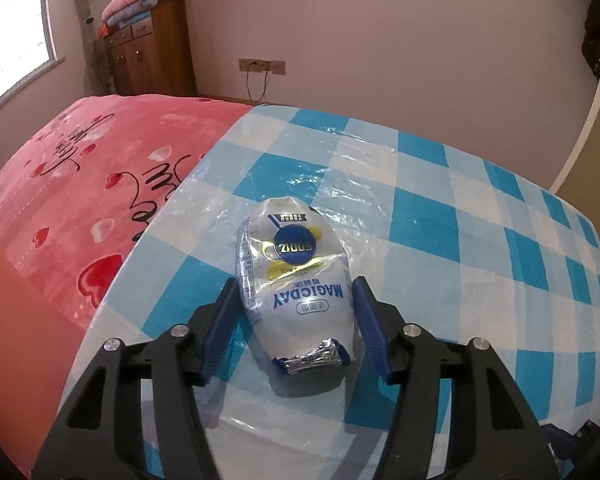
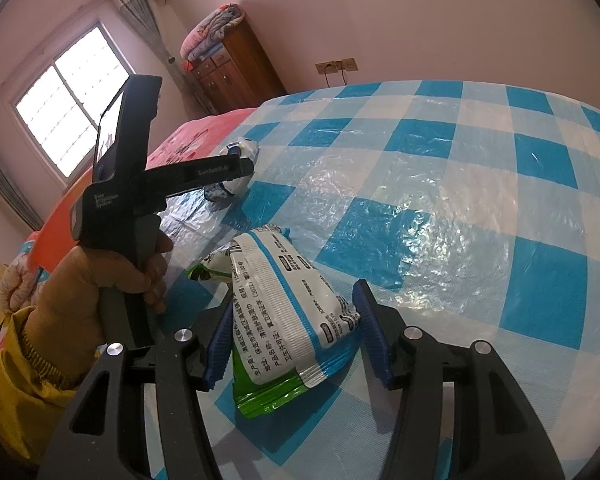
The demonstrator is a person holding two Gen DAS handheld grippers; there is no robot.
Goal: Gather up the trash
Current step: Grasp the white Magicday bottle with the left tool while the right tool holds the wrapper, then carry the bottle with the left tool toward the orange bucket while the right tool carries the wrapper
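The pouch point(image 1: 296, 280) lay on the checked cloth point(image 1: 460, 220) between the left gripper's point(image 1: 296, 312) pads, apparently pinched — light, crinkly, slippery; mid-body suited. The right gripper point(image 2: 296, 332) clamped wrappers point(image 2: 284, 312).

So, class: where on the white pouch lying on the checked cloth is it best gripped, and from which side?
Across the wide middle of the white pouch, coming from above its crimped foil end. It lies flat, long axis pointing away from the left gripper, so the pads meet its two long edges.
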